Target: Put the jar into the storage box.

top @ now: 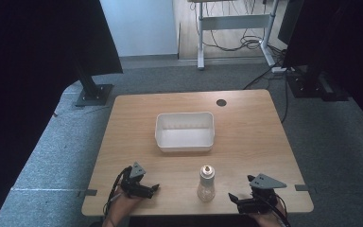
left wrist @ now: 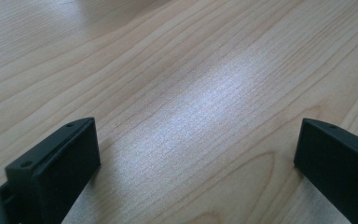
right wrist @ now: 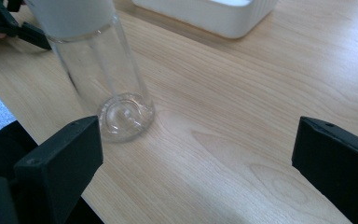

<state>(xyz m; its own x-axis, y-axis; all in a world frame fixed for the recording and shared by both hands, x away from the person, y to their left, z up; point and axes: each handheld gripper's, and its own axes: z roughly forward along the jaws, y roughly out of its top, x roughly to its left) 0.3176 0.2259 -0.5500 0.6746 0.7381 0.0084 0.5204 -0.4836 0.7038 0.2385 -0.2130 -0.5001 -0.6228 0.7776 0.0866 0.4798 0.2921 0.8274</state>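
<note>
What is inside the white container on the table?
The white container looks empty: the high view shows its bare white floor and ribbed far wall. The strip of floor just behind its near wall is hidden by that wall.

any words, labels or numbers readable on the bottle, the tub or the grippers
None can be read. The clear bottle has a plain white band with no print showing, the white tub is blank, and the left gripper and right gripper carry no markings.
</note>
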